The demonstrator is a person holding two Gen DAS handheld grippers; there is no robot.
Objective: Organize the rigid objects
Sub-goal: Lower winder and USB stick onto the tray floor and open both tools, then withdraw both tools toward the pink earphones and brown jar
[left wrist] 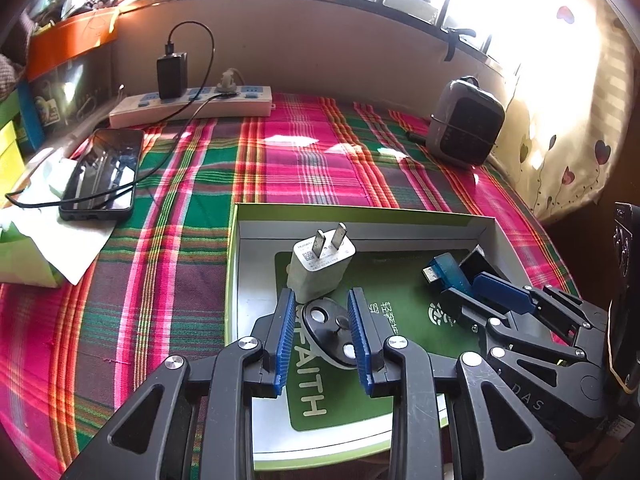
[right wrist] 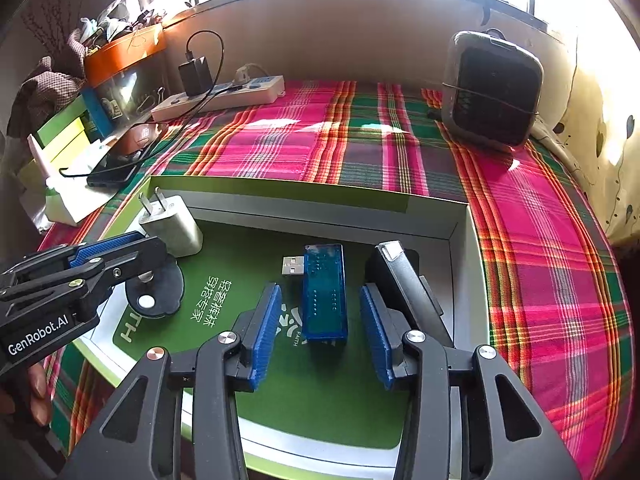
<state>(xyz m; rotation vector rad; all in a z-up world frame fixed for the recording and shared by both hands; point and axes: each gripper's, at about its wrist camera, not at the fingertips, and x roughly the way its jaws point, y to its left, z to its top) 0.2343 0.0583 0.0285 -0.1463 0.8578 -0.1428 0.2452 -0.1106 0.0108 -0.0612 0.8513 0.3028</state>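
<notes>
left gripper (left wrist: 322, 314): narrowly parted, black round disc (left wrist: 330, 334) between its pads, contact unclear, white charger (left wrist: 320, 266) just ahead | right gripper (right wrist: 320, 312): parted, pads clear of blue USB stick (right wrist: 324, 292) lying between them in box (right wrist: 320, 196), black lighter (right wrist: 404, 284) just right

Plaid-covered bed (left wrist: 304, 160) — on it a shallow box (left wrist: 360, 216), power strip (left wrist: 192, 106), phone (left wrist: 102, 174), grey heater (left wrist: 464, 122).
</notes>
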